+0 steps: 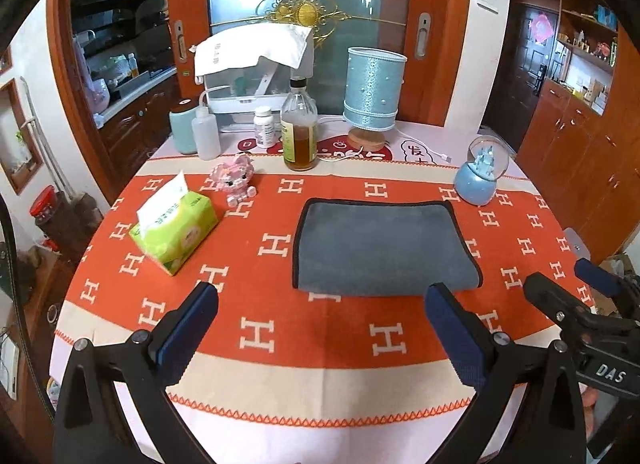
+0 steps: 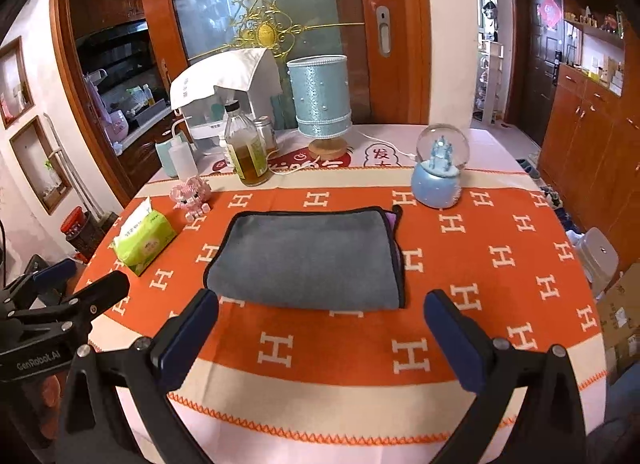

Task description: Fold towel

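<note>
A grey towel (image 1: pixel 380 250) with black trim lies folded flat on the orange tablecloth (image 1: pixel 320 324). It also shows in the right wrist view (image 2: pixel 308 260), with a purple inner layer peeking out at its right edge. My left gripper (image 1: pixel 322 304) is open and empty, held above the cloth just in front of the towel's near edge. My right gripper (image 2: pixel 322 308) is open and empty too, in front of the towel's near edge. Each gripper shows in the other's view, the right gripper (image 1: pixel 560 284) at the right and the left gripper (image 2: pixel 88 276) at the left.
A green tissue box (image 1: pixel 174 229) and a pink block figure (image 1: pixel 238 179) sit left of the towel. A blue snow globe (image 1: pixel 482 171) sits behind its right corner. A bottle (image 1: pixel 299 131), a blue lamp (image 1: pixel 372 97) and several containers stand at the back.
</note>
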Action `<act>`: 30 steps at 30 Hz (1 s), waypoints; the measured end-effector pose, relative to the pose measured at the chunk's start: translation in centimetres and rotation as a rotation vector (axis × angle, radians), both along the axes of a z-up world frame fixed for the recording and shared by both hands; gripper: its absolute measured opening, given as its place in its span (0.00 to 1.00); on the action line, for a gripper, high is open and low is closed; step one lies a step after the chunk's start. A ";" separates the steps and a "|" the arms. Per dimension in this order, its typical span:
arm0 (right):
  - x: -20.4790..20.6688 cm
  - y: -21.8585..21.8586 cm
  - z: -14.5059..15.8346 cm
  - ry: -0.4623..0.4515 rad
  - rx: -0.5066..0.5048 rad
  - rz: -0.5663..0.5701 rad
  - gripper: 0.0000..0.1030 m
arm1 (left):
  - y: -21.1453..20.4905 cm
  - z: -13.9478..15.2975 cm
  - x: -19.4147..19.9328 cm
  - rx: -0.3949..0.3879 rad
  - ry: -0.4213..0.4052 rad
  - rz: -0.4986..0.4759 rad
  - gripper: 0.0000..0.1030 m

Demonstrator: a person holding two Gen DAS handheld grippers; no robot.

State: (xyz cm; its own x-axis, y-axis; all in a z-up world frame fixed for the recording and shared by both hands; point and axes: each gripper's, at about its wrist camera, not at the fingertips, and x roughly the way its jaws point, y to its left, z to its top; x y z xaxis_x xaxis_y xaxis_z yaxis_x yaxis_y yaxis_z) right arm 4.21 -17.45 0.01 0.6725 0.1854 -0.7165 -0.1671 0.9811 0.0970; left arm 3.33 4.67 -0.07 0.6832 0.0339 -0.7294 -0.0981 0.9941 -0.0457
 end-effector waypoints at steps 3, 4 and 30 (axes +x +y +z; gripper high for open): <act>-1.3 0.0 0.1 0.001 -0.017 -0.010 1.00 | 0.0 -0.1 -0.9 -0.004 0.006 0.012 0.99; -1.8 0.0 0.2 -0.002 -0.022 -0.016 1.00 | 0.1 -0.1 -1.1 -0.013 0.011 0.015 0.99; -7.2 -1.0 0.4 -0.021 -0.053 -0.106 1.00 | -2.3 0.4 -5.2 0.002 -0.023 0.012 0.99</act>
State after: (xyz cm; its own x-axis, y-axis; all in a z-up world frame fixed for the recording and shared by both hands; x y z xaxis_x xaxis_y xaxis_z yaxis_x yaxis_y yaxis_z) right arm -2.97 -18.48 0.37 0.7010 0.0746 -0.7093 -0.0640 0.9971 0.0417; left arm -1.83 2.39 0.32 0.6994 0.0441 -0.7133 -0.1094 0.9929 -0.0458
